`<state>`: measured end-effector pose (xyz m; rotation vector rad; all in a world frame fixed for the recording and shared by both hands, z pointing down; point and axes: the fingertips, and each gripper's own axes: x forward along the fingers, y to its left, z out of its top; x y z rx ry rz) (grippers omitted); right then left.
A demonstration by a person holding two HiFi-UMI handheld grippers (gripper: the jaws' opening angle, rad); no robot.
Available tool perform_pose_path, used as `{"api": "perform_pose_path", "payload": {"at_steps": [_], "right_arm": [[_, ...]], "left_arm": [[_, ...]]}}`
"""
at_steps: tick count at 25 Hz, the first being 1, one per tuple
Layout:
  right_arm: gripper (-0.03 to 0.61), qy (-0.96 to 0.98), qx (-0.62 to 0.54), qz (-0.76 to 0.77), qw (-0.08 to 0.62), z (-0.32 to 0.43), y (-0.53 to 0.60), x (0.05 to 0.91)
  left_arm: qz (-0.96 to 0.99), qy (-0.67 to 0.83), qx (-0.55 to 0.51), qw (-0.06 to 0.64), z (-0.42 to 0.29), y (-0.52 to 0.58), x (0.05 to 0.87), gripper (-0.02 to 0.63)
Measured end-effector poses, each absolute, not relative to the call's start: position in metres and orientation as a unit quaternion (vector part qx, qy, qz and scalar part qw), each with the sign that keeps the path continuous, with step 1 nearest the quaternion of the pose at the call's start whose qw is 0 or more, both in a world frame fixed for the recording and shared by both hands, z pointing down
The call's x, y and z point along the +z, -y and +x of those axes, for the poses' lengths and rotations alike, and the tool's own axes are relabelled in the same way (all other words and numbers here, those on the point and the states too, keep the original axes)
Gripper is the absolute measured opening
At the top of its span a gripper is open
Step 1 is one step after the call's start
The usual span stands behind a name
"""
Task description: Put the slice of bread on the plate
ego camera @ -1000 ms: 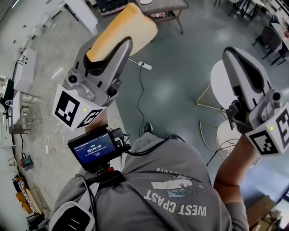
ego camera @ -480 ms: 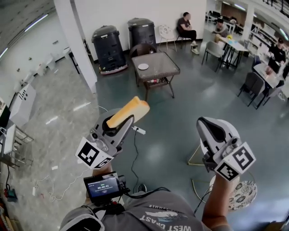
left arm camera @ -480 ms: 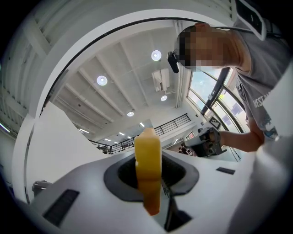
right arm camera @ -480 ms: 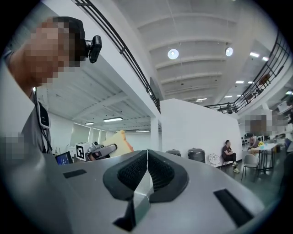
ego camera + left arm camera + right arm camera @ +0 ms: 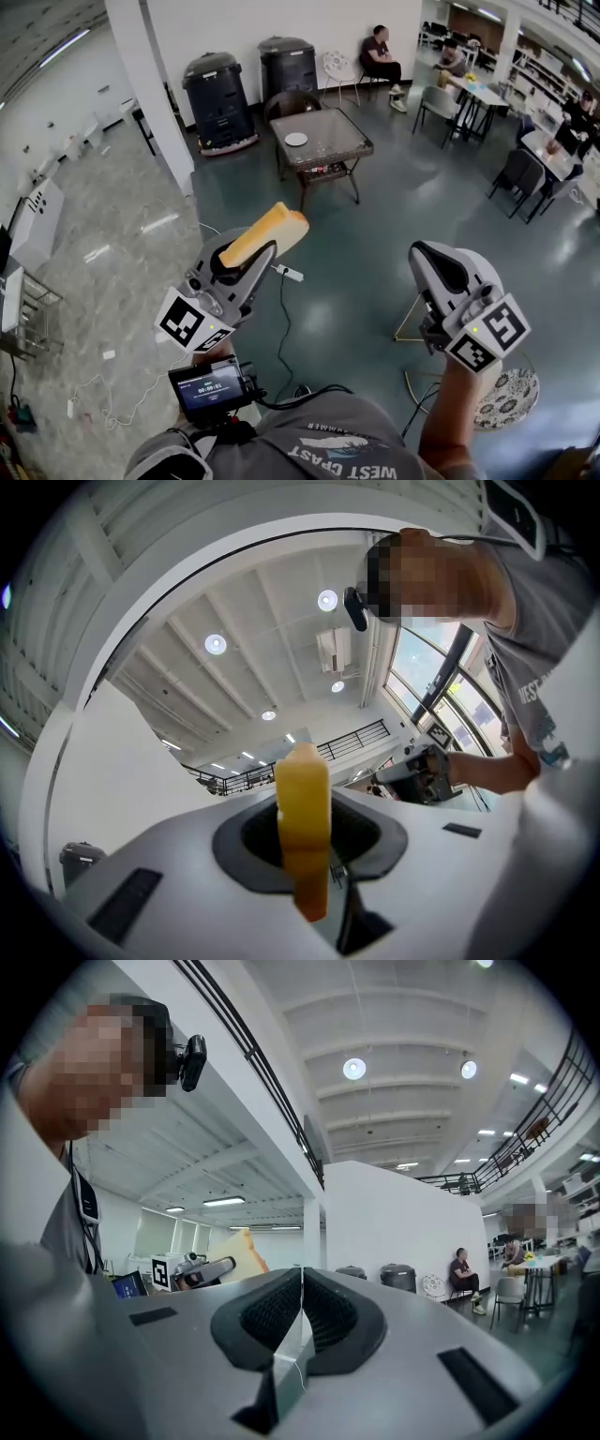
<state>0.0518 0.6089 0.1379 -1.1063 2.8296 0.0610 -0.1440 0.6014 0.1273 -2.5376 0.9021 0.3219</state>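
Note:
My left gripper (image 5: 246, 255) is shut on a tan slice of bread (image 5: 267, 233), which sticks up and forward out of its jaws. In the left gripper view the bread (image 5: 303, 825) stands edge-on between the pads. My right gripper (image 5: 434, 260) is held at the right with its jaws shut and nothing in them; in its own view the pads (image 5: 315, 1309) meet. A small white plate (image 5: 296, 139) lies on a square glass-topped table (image 5: 330, 141) well ahead across the floor. Both grippers are in the air, far short of it.
Two dark bins (image 5: 217, 95) stand by the back wall beside a white pillar (image 5: 148, 87). A power strip and cable (image 5: 289, 273) lie on the floor ahead. People sit at tables at the far right. A patterned round stool (image 5: 508, 397) is by my right arm.
The head view has lifted from the floor to the room, bringing the table and plate into sight. Both grippers have moved on across the room. The bread stays gripped.

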Motion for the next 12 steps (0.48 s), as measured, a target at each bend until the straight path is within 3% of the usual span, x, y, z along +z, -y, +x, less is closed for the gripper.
{"api": "perform_pose_path", "payload": {"at_steps": [12], "right_arm": [[0.008, -0.926, 0.018, -0.374, 0.041, 0.025, -0.582, 0.145]], "left_arm": [[-0.920, -0.311, 0.127, 0.200, -0.165, -0.571, 0.138, 0.091]]}}
